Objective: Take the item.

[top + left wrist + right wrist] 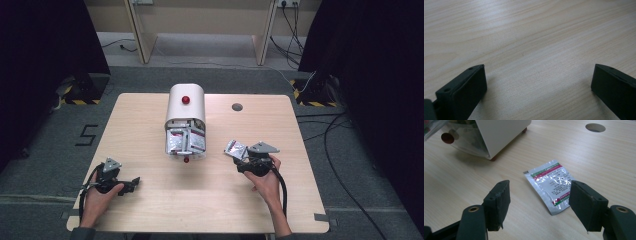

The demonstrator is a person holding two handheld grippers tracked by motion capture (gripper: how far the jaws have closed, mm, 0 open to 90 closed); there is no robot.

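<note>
Sachet, flat and silvery with red and green stripes and small print, lies on the wooden table just right of and a little nearer the person than the white box. The box is the landmark: it stands near the table's middle, rounded on top with a red knob, and its near end is open, showing more sachets packed inside behind a clear flap. In the right gripper view the box's corner, a red foot and the clear flap sit up and left of the lone sachet.

The right gripper rests on the table to the right of the box, held by the right hand. Its jaws are spread apart and grasp nothing; the sachet lies flat just ahead of them, its near corner beside the right jaw, whether touching I cannot tell.

The left gripper rests on the table to the left of the box and nearer the person, held by the left hand. Its jaws are spread wide over bare wood, grasping nothing.

A round hole in the table lies to the right of the box, on the far side
</note>
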